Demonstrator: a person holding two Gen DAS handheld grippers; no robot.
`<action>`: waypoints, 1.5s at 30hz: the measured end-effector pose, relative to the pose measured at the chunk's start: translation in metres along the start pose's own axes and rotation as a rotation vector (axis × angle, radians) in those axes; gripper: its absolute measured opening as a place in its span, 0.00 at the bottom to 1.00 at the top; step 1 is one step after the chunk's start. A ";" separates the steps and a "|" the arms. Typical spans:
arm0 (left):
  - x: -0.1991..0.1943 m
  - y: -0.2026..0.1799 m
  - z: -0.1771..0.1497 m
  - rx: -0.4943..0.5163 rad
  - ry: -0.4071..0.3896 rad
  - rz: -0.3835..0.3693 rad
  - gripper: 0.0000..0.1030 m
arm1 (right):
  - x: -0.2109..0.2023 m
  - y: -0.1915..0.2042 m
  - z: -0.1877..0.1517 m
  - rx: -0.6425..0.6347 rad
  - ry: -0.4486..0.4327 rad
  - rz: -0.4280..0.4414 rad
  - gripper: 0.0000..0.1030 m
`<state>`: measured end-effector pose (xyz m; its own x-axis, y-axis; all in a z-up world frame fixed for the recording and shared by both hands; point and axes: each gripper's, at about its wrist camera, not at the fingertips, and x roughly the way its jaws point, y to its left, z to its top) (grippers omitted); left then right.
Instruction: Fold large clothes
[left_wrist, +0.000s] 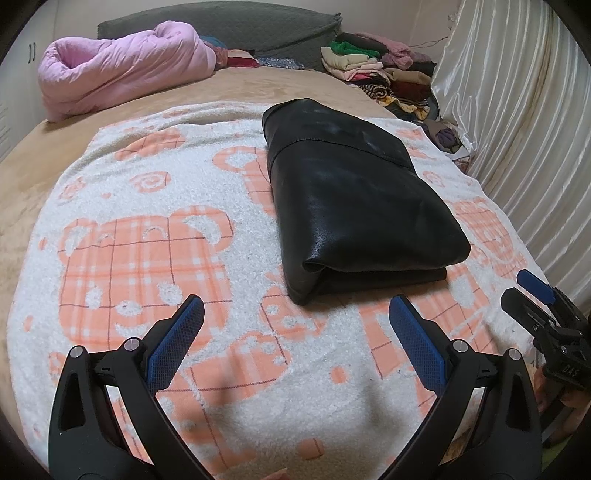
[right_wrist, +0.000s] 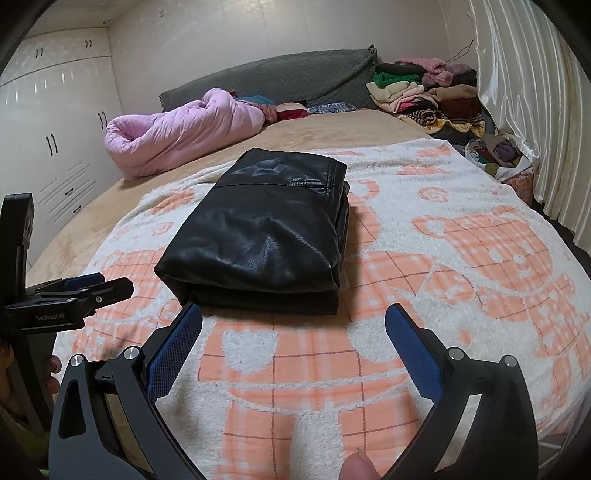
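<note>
Bedroom, bear blanket (left_wrist: 147, 258) on bed | jacket (left_wrist: 354, 206) folded compact | left tongs (left_wrist: 295, 321), right tongs (right_wrist: 293, 325) wide, empty | press edges flat, square the stack.

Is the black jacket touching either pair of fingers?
Apart. Both wrist views show blanket between the folded jacket and the open fingers.

One folded black jacket (left_wrist: 354, 199), one bear-print blanket (left_wrist: 147, 258), one pink quilt (left_wrist: 122, 74), perhaps one clothes pile (left_wrist: 384, 74), two grippers.
</note>
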<state>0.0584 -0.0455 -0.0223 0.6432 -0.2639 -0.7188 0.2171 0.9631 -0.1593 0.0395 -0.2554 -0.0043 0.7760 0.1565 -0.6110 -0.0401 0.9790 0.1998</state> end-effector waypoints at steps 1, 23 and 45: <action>0.000 0.000 0.000 0.000 -0.001 -0.001 0.91 | 0.000 0.000 0.000 0.001 -0.001 0.001 0.96; 0.000 -0.001 -0.001 0.003 0.000 0.007 0.91 | 0.001 0.001 0.001 0.000 0.004 0.001 0.96; -0.003 -0.002 -0.002 0.006 -0.003 0.000 0.91 | 0.001 0.001 0.001 -0.002 0.005 -0.001 0.96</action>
<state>0.0552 -0.0464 -0.0212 0.6457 -0.2636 -0.7167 0.2212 0.9628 -0.1549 0.0410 -0.2542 -0.0039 0.7729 0.1558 -0.6151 -0.0405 0.9795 0.1972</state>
